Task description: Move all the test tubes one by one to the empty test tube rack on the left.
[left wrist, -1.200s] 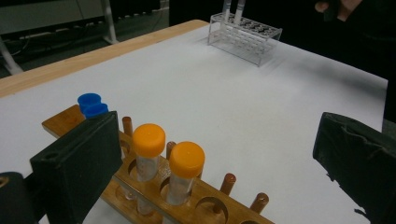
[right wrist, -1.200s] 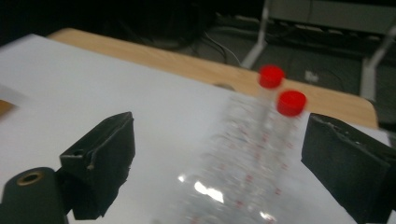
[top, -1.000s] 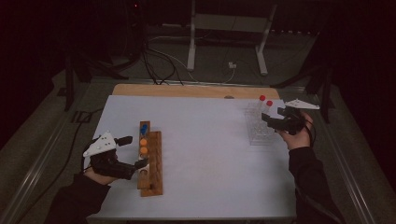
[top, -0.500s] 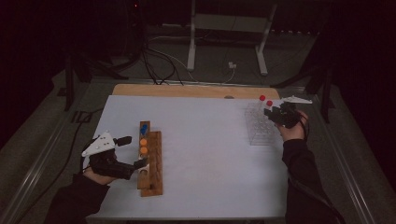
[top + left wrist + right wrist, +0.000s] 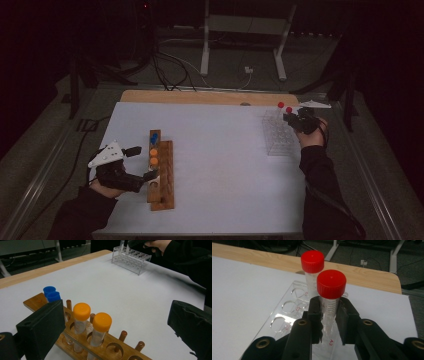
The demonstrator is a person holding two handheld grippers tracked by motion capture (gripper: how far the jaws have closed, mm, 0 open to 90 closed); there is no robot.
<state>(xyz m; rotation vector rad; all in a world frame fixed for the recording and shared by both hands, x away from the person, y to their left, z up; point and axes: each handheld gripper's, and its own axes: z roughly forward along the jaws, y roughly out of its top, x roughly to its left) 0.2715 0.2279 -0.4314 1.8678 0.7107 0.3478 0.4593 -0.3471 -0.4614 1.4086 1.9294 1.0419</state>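
My right gripper (image 5: 330, 305) is shut on a red-capped tube (image 5: 331, 283) that stands upright in the clear rack (image 5: 287, 312). Its jaws have just been closing, and both pads now press on the tube below the cap. A second red-capped tube (image 5: 312, 262) stands in the hole behind it. From above, the right gripper (image 5: 292, 119) sits at the far right corner of the clear rack (image 5: 277, 137). My left gripper (image 5: 142, 162) is open beside the wooden rack (image 5: 162, 180), whose near end lies between the wide jaws. Two orange-capped tubes (image 5: 81, 312) and two blue-capped tubes (image 5: 51, 293) stand in it.
A white mat (image 5: 220, 165) covers the table, with a bare wooden strip (image 5: 200, 97) along the far edge. Cables and a metal stand (image 5: 245, 45) lie on the floor beyond. Several holes in the wooden rack (image 5: 120, 347) hold nothing.
The right hand has shifted a little toward the far corner of the clear rack. The left hand and the wooden rack have stayed put.
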